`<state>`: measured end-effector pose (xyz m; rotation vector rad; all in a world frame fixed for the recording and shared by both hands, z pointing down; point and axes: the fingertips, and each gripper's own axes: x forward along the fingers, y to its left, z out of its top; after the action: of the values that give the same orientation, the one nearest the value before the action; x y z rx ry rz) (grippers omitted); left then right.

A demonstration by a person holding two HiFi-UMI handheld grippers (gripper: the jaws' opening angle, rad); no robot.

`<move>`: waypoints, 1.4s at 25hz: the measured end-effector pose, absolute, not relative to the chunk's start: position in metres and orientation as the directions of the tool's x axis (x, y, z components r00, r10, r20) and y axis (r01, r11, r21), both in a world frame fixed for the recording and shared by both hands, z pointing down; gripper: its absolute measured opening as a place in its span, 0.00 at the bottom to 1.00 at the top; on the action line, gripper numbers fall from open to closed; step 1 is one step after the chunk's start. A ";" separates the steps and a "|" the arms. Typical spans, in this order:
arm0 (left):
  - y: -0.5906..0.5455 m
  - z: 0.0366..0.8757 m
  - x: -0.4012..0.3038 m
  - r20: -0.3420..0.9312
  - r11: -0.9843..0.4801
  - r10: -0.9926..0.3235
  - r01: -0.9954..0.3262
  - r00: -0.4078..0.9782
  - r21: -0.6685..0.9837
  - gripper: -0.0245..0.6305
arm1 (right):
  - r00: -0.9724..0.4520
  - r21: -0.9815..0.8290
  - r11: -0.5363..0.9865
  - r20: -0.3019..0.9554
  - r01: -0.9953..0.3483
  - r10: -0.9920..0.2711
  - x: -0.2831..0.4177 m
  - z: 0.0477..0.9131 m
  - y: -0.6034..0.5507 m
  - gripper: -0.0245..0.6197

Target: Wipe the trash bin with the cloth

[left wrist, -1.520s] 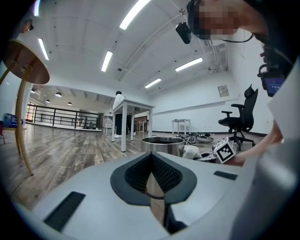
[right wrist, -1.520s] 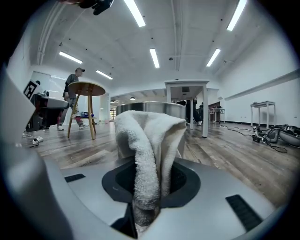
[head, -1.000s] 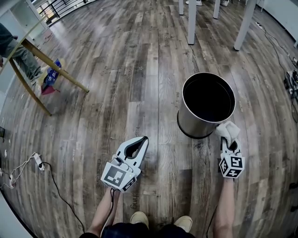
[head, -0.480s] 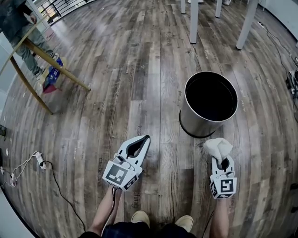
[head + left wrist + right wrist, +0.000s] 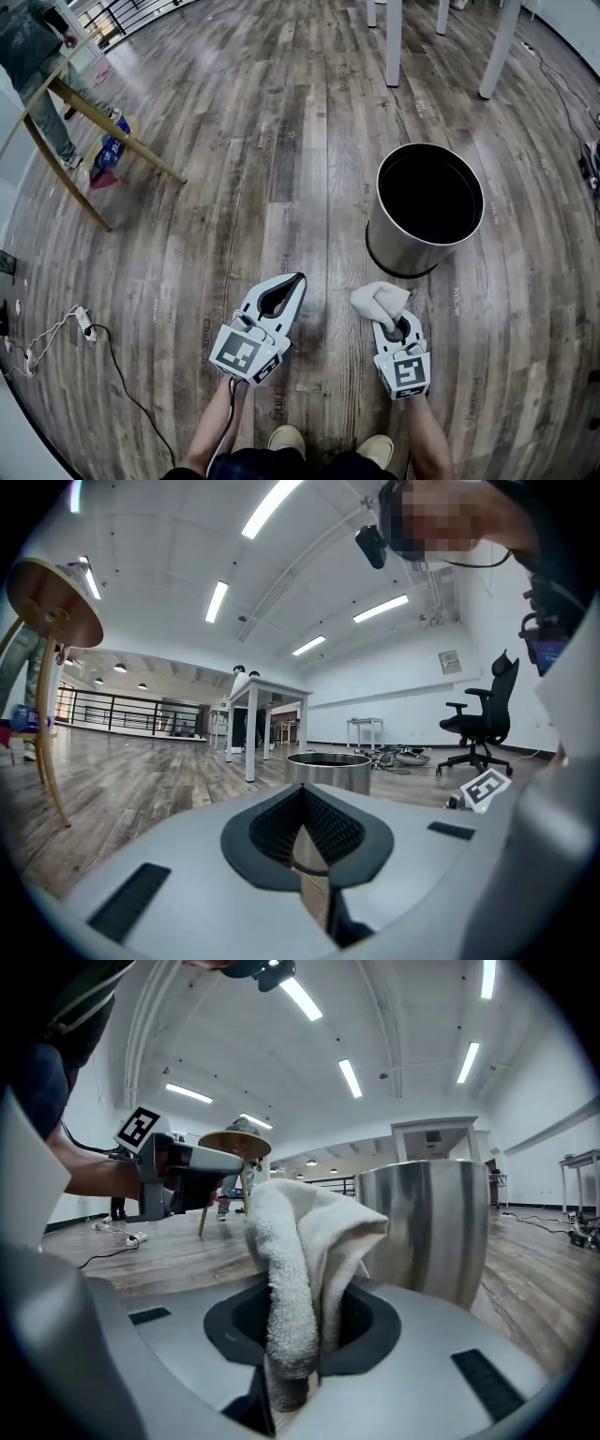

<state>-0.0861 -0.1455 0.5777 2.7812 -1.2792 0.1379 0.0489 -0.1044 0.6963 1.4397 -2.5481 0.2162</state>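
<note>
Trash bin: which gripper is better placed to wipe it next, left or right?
Right. The right gripper already grips the cloth, and the trash bin stands just ahead of it. The left gripper is shut with nothing in it and sits farther off to the bin's side.

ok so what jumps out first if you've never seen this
The shiny metal trash bin, open and dark inside, stands on the wood floor ahead to the right. Just short of it, the right tongs are shut on a bunched white cloth; the left tongs are shut, empty.
</note>
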 end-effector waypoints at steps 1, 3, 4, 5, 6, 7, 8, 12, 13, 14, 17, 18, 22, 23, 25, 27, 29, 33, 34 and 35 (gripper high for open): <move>-0.145 0.578 -0.088 0.114 -0.647 -0.755 -0.762 0.646 0.033 0.04 | -0.508 -0.031 0.518 0.250 -0.855 -0.824 0.043 0.699 -0.109 0.17; -0.144 0.579 -0.090 0.113 -0.642 -0.759 -0.766 0.641 0.033 0.04 | -0.513 -0.038 0.521 0.250 -0.852 -0.821 0.034 0.704 -0.120 0.17; -0.144 0.580 -0.092 0.114 -0.641 -0.760 -0.767 0.640 0.033 0.04 | -0.513 -0.038 0.521 0.251 -0.853 -0.821 0.031 0.707 -0.126 0.17; -0.144 0.580 -0.092 0.114 -0.641 -0.760 -0.767 0.640 0.033 0.04 | -0.510 -0.036 0.518 0.252 -0.854 -0.823 0.030 0.709 -0.132 0.17; -0.143 0.580 -0.093 0.115 -0.642 -0.759 -0.766 0.641 0.033 0.04 | -0.505 -0.037 0.514 0.255 -0.857 -0.825 0.029 0.712 -0.138 0.17; -0.143 0.580 -0.093 0.116 -0.644 -0.757 -0.765 0.642 0.033 0.04 | -0.500 -0.040 0.508 0.259 -0.861 -0.826 0.029 0.714 -0.144 0.17; -0.143 0.581 -0.093 0.117 -0.644 -0.757 -0.764 0.643 0.033 0.04 | -0.494 -0.041 0.502 0.266 -0.864 -0.828 0.030 0.718 -0.151 0.17; -0.145 0.583 -0.092 0.119 -0.645 -0.756 -0.763 0.644 0.035 0.04 | -0.452 -0.038 0.466 0.317 -0.884 -0.834 0.035 0.738 -0.179 0.17; -0.144 0.584 -0.091 0.121 -0.647 -0.754 -0.762 0.646 0.034 0.04 | -0.435 -0.037 0.449 0.331 -0.893 -0.837 0.038 0.743 -0.185 0.17; -0.144 0.585 -0.091 0.124 -0.649 -0.752 -0.760 0.647 0.034 0.04 | -0.418 -0.038 0.432 0.345 -0.901 -0.841 0.041 0.748 -0.190 0.17; -0.143 0.585 -0.092 0.125 -0.653 -0.749 -0.757 0.651 0.034 0.04 | -0.377 -0.035 0.393 0.374 -0.919 -0.848 0.050 0.759 -0.200 0.17; -0.143 0.585 -0.093 0.124 -0.653 -0.749 -0.757 0.651 0.035 0.04 | -0.368 -0.033 0.385 0.377 -0.922 -0.850 0.052 0.761 -0.202 0.17; -0.144 0.587 -0.097 0.125 -0.644 -0.755 -0.764 0.644 0.041 0.04 | -0.355 -0.020 0.377 0.385 -0.926 -0.852 0.058 0.764 -0.203 0.17; -0.144 0.587 -0.097 0.126 -0.644 -0.755 -0.764 0.644 0.041 0.04 | -0.353 -0.017 0.376 0.385 -0.926 -0.853 0.059 0.764 -0.203 0.17; -0.144 0.587 -0.096 0.127 -0.645 -0.754 -0.763 0.645 0.040 0.04 | -0.345 -0.019 0.366 0.378 -0.930 -0.859 0.065 0.761 -0.200 0.17; -0.144 0.587 -0.095 0.127 -0.646 -0.753 -0.762 0.645 0.040 0.04 | -0.334 -0.019 0.352 0.369 -0.936 -0.868 0.075 0.758 -0.197 0.17; -0.144 0.586 -0.097 0.125 -0.646 -0.754 -0.762 0.645 0.041 0.04 | -0.322 -0.008 0.343 0.364 -0.939 -0.874 0.086 0.757 -0.192 0.17; -0.143 0.586 -0.099 0.125 -0.645 -0.754 -0.763 0.645 0.042 0.04 | -0.290 0.012 0.315 0.358 -0.949 -0.887 0.116 0.757 -0.180 0.17; -0.143 0.586 -0.098 0.125 -0.646 -0.754 -0.762 0.645 0.041 0.04 | -0.277 0.017 0.303 0.355 -0.953 -0.893 0.125 0.757 -0.176 0.17; -0.143 0.586 -0.098 0.125 -0.647 -0.753 -0.762 0.646 0.040 0.04 | -0.261 0.020 0.285 0.352 -0.958 -0.899 0.135 0.757 -0.173 0.17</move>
<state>-0.0978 -0.1428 0.5859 2.7690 -1.2769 0.1483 0.1352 -0.1729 0.7571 1.6940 -2.2638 0.2855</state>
